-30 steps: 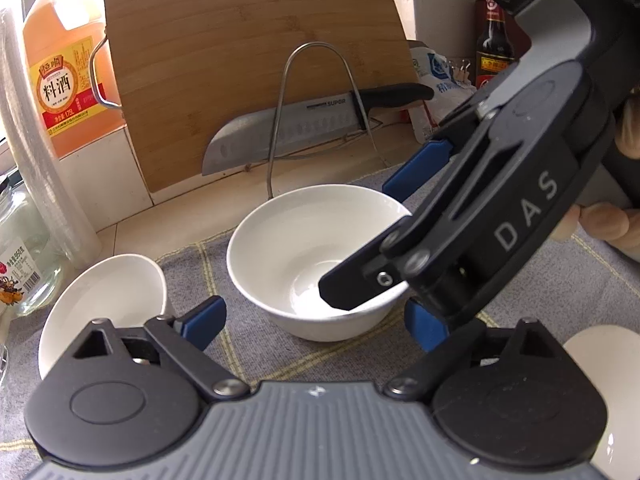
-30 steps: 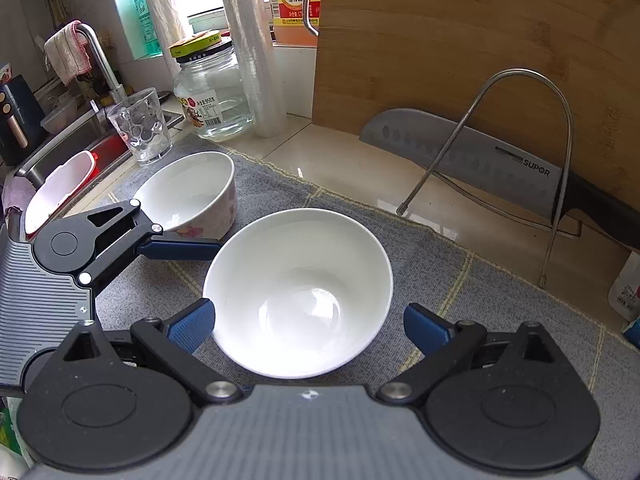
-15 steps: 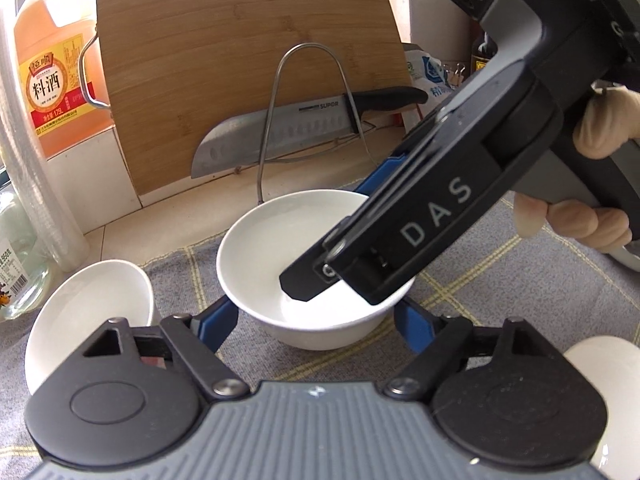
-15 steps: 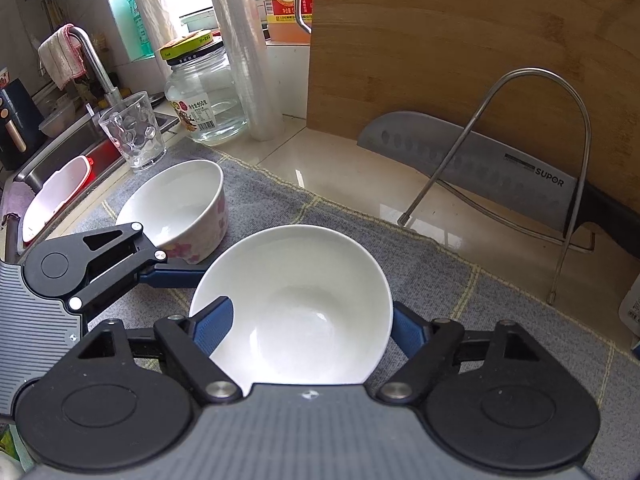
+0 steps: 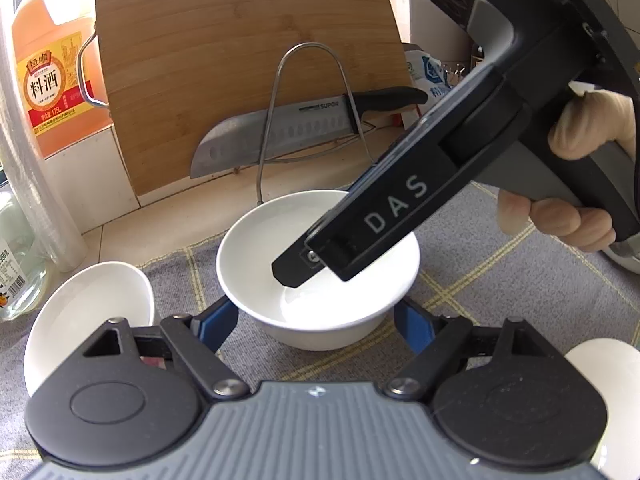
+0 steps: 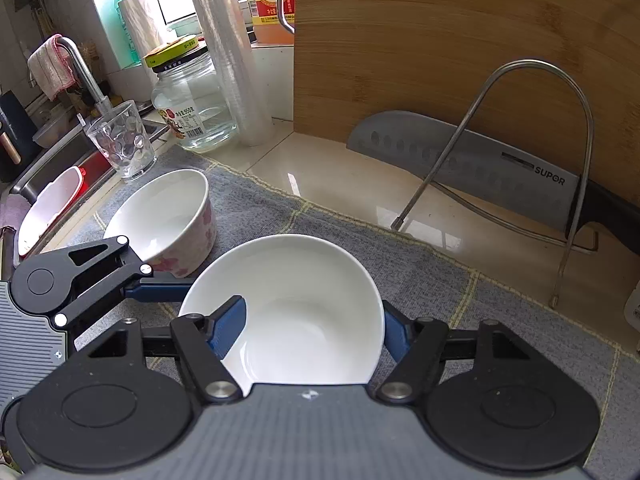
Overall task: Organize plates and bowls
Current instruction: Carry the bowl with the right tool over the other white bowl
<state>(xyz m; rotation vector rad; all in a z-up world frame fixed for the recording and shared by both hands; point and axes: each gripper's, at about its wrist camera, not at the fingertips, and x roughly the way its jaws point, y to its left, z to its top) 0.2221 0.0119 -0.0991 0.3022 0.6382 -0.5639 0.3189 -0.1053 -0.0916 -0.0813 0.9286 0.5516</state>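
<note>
A plain white bowl (image 5: 256, 248) (image 6: 304, 280) stands on the grey checked cloth (image 6: 440, 280). My left gripper (image 5: 316, 322) straddles it low down, a blue pad against each side, so it is shut on the bowl. Its finger (image 6: 160, 290) shows against the bowl's left side in the right wrist view. My right gripper (image 6: 312, 332) comes down from the upper right with jaws closing. One finger (image 5: 304, 268) is inside the bowl and the other sits outside the far wall. A second bowl with a pink flower pattern (image 6: 168, 216) (image 5: 88, 312) stands just to the left.
A bamboo cutting board (image 6: 440, 40) leans at the back with a knife (image 6: 460, 164) and a wire stand (image 6: 528, 68) before it. A glass jar (image 6: 192, 100), a tumbler (image 6: 120, 140) and the sink (image 6: 48, 168) lie left. Another white dish (image 5: 600, 360) sits at the lower right.
Both grippers' jaws have narrowed around the white bowl. The left pads came in against its sides. The right gripper came closer, and one of its fingers now reaches inside the bowl.
</note>
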